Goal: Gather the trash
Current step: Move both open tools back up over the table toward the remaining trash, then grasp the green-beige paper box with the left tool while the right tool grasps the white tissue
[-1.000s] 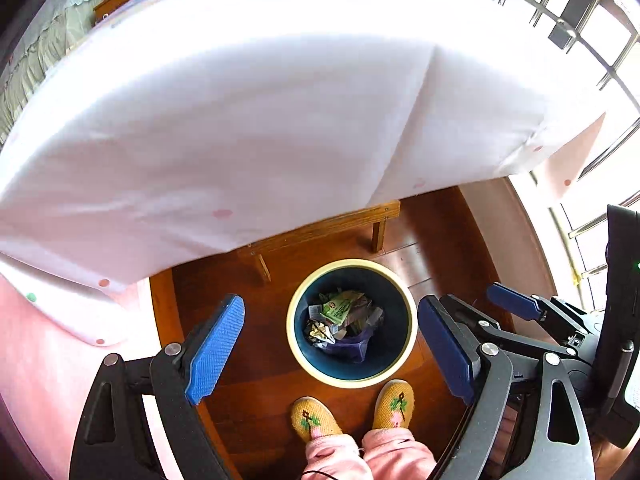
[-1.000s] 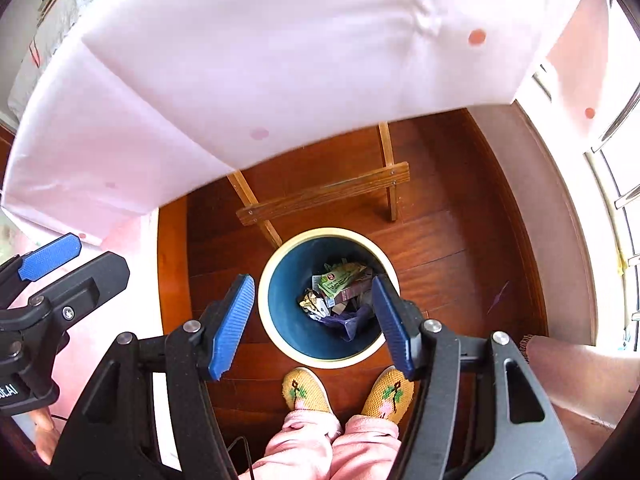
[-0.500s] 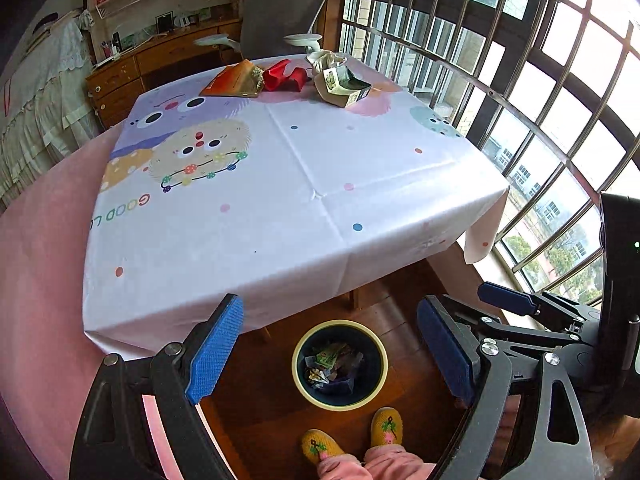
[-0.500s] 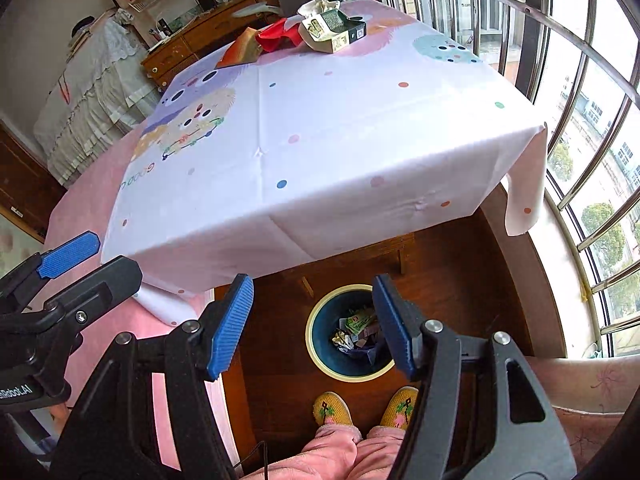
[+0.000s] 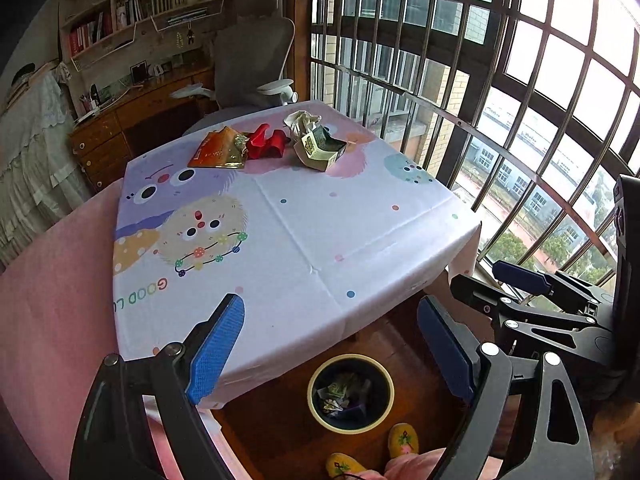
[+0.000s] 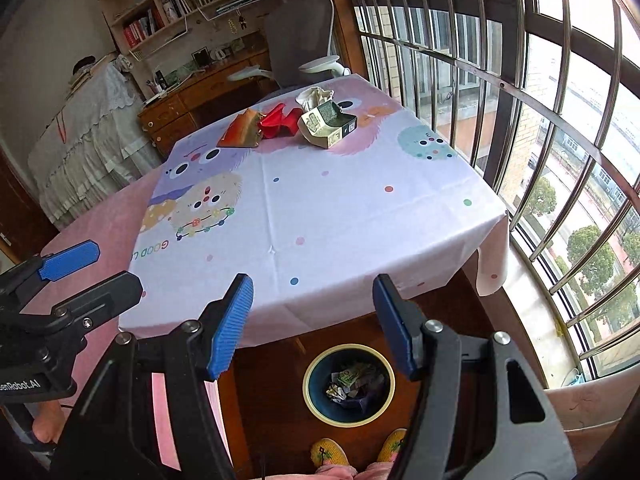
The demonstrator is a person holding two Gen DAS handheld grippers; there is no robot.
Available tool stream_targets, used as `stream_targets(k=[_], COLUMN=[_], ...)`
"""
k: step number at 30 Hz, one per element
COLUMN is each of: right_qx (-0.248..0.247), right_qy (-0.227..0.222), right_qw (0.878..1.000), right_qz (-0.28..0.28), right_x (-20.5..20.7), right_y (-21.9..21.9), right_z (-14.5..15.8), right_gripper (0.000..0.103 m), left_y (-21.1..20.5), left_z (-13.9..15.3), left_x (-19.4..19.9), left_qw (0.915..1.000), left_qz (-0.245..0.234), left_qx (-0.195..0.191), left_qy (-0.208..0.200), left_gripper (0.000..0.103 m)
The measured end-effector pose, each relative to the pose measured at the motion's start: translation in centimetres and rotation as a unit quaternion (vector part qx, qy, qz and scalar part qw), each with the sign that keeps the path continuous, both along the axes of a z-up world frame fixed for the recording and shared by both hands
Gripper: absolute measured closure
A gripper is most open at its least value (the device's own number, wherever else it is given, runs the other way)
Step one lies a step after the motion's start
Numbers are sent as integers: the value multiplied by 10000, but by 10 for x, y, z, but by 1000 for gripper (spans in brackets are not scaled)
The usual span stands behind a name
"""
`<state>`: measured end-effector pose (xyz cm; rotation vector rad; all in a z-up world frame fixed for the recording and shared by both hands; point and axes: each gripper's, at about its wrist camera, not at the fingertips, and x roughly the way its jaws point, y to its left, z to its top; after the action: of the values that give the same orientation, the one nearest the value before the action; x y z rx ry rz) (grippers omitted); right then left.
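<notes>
Blue pads on both my grippers are spread wide with nothing between them, so the left gripper and the right gripper are empty and hanging above the near edge of the table.

What's left to collect sits in a clump at the far end of the tablecloth: an orange foil wrapper, a red crumpled piece touching it, then a green and white carton with a crumpled white paper right behind it. The bin is on the floor just past the near table edge, by my slippers, and it's already got some scraps in it.

So the step now, as I read it, is reaching across for the next piece. My plan: take the carton with the right one since it's on that side, and come at it from above with the jaws straddling a side wall, not the open top, because it looks squashed and will probably fold. The foil wrapper lies flat, so I'd pinch a raised edge instead of scraping the cloth and dragging it. Grab one thing at a time, the red bit could easily ride along and drop.
</notes>
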<state>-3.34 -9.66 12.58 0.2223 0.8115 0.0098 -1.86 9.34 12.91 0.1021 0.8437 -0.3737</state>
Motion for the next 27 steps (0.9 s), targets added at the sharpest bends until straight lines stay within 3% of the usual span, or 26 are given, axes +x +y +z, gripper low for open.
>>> stream_targets(k=[6, 13, 20, 27], right_qx=[-114, -147, -175, -226], right_qy=[-275, -324, -275, 79], right_qw=[9995, 9992, 9995, 9990], right_qz=[-130, -156, 22, 388], right_x=[14, 58, 147, 276], right_y=[-10, -30, -65, -112], right_z=[28, 37, 30, 6], right_gripper=[44, 44, 44, 44], left_y=[-1, -6, -21, -57], left_z=[21, 31, 30, 13], left_x=[17, 70, 167, 302], left_qw=[9993, 9998, 9993, 9979], left_qz=[1, 137, 339, 565], left_qx=[147, 18, -114, -5], left_qy=[-340, -148, 82, 319], left_gripper=[13, 18, 18, 18])
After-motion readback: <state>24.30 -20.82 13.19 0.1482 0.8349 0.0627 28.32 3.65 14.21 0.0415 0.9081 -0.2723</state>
